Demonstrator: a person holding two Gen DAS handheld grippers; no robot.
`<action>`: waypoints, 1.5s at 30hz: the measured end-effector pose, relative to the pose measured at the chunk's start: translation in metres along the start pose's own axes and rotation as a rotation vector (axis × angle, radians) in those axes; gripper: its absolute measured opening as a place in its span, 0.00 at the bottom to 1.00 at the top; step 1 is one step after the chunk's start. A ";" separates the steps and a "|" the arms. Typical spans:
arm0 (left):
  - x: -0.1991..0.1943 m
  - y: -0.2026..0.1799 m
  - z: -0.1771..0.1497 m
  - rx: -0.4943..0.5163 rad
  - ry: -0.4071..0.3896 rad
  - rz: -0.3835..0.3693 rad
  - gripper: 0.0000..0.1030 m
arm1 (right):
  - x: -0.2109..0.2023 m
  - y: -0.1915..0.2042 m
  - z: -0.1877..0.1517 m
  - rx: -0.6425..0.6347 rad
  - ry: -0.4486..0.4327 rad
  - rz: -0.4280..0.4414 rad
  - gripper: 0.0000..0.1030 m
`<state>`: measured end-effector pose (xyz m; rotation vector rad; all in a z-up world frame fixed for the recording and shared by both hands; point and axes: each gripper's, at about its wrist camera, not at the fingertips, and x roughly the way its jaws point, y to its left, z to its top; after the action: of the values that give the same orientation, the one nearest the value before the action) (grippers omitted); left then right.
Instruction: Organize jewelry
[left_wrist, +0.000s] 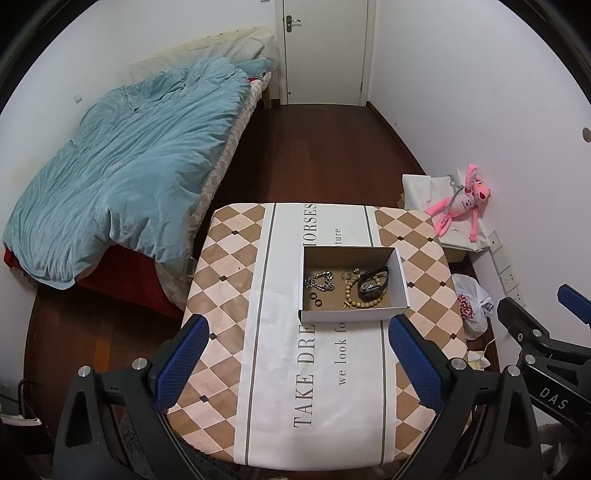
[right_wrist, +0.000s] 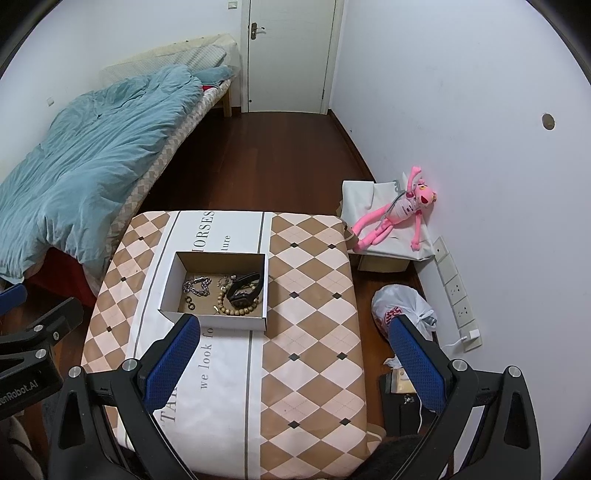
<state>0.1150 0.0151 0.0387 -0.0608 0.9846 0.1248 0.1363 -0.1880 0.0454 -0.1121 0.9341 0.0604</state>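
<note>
Jewelry lies gathered in the open cardboard box (left_wrist: 352, 286) on the desk (left_wrist: 229, 295). Left gripper (left_wrist: 295, 360) and right gripper (right_wrist: 295, 356) hover above, fingers apart, empty, likely for access.

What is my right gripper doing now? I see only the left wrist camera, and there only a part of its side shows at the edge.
Observer: The right gripper is open, and nothing is between its pads.
Operator: Is something on the floor to the right of the table?
Observer: Yes, what looks like a dark box stands on the floor beside the near corner of the table, nearer to you than the plastic bag.
Operator: And at the wall sockets?
Observer: A white charger sits at the near end of the socket strip, and its cable runs away from the wall.
</note>
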 end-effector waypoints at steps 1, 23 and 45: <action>0.000 0.000 0.000 0.000 -0.001 -0.001 0.97 | 0.000 0.000 0.000 0.000 -0.001 -0.001 1.00; -0.002 0.000 -0.003 -0.002 0.002 -0.007 0.97 | -0.007 -0.002 0.003 0.003 -0.011 0.008 1.00; -0.003 0.000 -0.003 -0.002 0.001 -0.010 0.97 | -0.009 -0.005 0.004 0.006 -0.013 0.010 1.00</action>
<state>0.1115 0.0141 0.0396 -0.0678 0.9846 0.1163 0.1347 -0.1927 0.0554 -0.1014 0.9219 0.0674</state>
